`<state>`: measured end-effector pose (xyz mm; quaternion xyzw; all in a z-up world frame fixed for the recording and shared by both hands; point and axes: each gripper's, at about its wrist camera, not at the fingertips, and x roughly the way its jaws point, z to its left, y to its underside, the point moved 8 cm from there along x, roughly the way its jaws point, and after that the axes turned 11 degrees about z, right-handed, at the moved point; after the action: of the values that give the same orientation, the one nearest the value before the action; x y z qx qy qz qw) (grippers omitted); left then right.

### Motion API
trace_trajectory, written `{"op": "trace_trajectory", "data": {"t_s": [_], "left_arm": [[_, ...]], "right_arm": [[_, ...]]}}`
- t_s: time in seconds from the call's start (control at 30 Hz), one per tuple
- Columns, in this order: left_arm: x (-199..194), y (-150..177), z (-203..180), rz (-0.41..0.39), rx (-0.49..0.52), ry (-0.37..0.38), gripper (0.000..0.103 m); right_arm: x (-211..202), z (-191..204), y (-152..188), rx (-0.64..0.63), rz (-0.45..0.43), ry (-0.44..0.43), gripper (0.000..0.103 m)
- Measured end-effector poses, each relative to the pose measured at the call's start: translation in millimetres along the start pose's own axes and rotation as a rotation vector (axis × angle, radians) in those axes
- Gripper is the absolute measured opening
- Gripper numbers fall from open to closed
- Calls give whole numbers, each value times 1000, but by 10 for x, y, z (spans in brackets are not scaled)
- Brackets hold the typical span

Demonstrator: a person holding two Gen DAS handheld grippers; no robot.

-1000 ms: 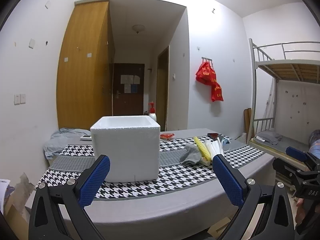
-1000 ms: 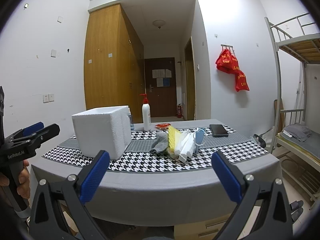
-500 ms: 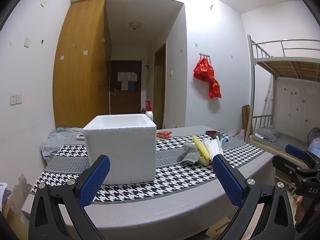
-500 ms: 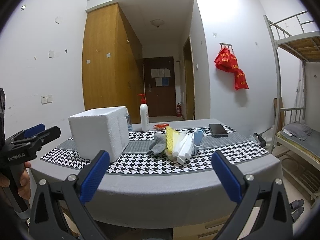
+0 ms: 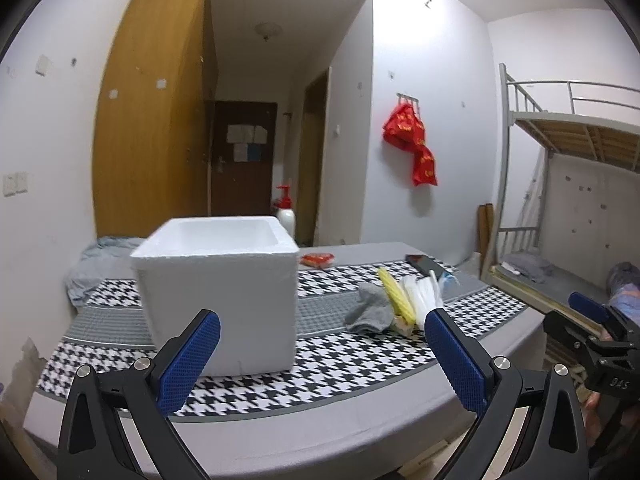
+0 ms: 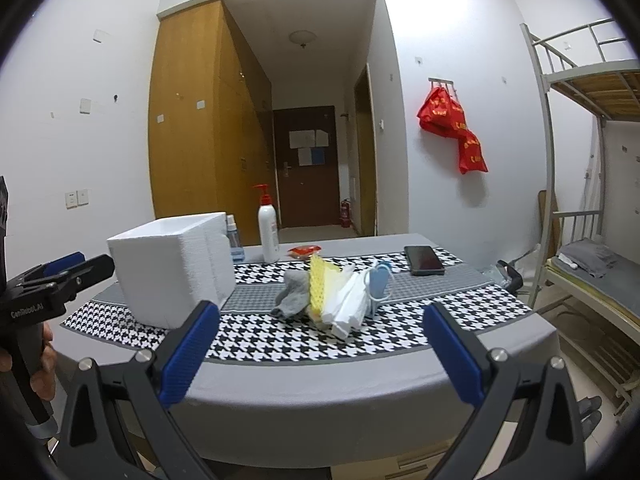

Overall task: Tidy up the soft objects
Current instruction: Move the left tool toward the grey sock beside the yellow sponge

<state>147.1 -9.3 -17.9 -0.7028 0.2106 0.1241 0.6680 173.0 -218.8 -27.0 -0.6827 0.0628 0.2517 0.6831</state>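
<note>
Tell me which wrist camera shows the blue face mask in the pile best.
The right wrist view. There the blue face mask stands clear at the pile's right end, its ear loop visible, beside the white folded pieces. In the left wrist view only a small blue sliver peeks out behind them.

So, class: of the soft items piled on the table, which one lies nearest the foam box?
The grey sock: it sits at the pile's box-side end, left of the yellow cloth.

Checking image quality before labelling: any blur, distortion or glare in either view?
Left wrist view: slightly soft, strong fisheye bending the bunk bed, dark corners. Right wrist view: sharper, the same bowing along the table edge, no harsh glare, soft shadow under the foam box.
</note>
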Motion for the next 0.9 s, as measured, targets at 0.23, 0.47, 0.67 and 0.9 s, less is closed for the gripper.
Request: {"op": "trace_trajectory", "data": {"t_s": [0.23, 0.47, 0.67, 0.9], "left_arm": [[161, -83, -107, 22, 43, 24, 102], [334, -194, -281, 34, 95, 77, 102], [590, -193, -391, 64, 90, 104, 102], [887, -169, -582, 112, 110, 110, 102]], "right_arm": [[98, -63, -84, 13, 28, 38, 103], [274, -117, -186, 31, 55, 53, 103], [501, -177, -186, 11, 98, 71, 103], [660, -370, -182, 19, 116, 63, 103]]}}
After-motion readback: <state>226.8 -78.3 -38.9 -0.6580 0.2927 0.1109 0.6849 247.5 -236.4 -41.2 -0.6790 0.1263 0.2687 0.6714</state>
